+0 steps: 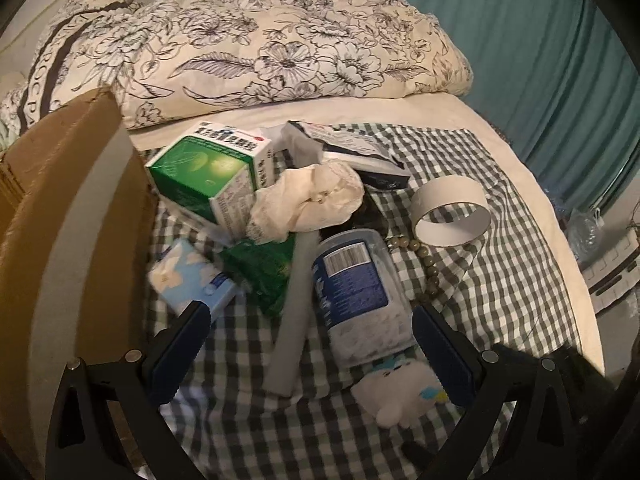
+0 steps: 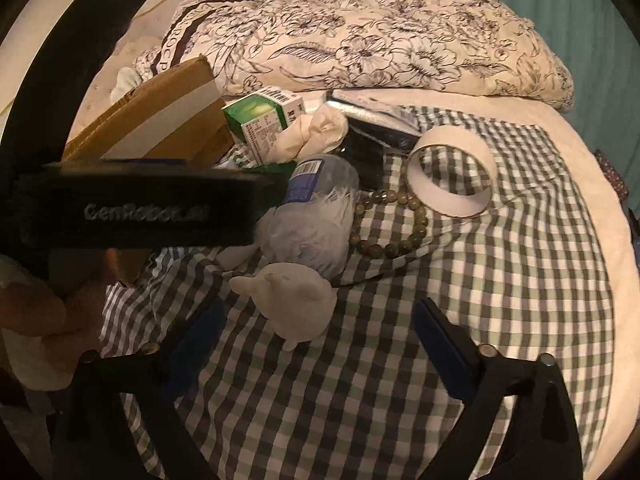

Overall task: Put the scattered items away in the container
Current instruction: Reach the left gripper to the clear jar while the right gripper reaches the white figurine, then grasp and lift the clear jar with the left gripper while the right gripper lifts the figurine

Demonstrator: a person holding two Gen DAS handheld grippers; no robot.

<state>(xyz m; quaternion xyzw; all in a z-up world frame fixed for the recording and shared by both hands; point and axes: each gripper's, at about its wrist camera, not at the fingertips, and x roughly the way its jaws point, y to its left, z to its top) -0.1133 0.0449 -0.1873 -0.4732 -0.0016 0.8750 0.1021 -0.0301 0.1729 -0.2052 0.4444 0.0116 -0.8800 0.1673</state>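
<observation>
Blue-padded left tongs [image 1: 310,334] and right tongs [image 2: 320,330] both spread wide, gripping nothing.

We are in a bedroom at home. We see a bed with a cream sheet [image 1: 516,184], and a folded quilt printed with black-outlined flowers [image 1: 288,48] lies across its far end beside a pillow with lettering on a dark band [image 2: 180,40]. A green-and-white gingham cloth [image 2: 500,280] is spread over the mattress. Teal curtains [image 1: 532,48] hang along the right side. Household odds and ends sit on the cloth: a green medicine box [image 1: 208,172], a bead bracelet [image 2: 392,224], a small plush toy [image 2: 296,300].
</observation>
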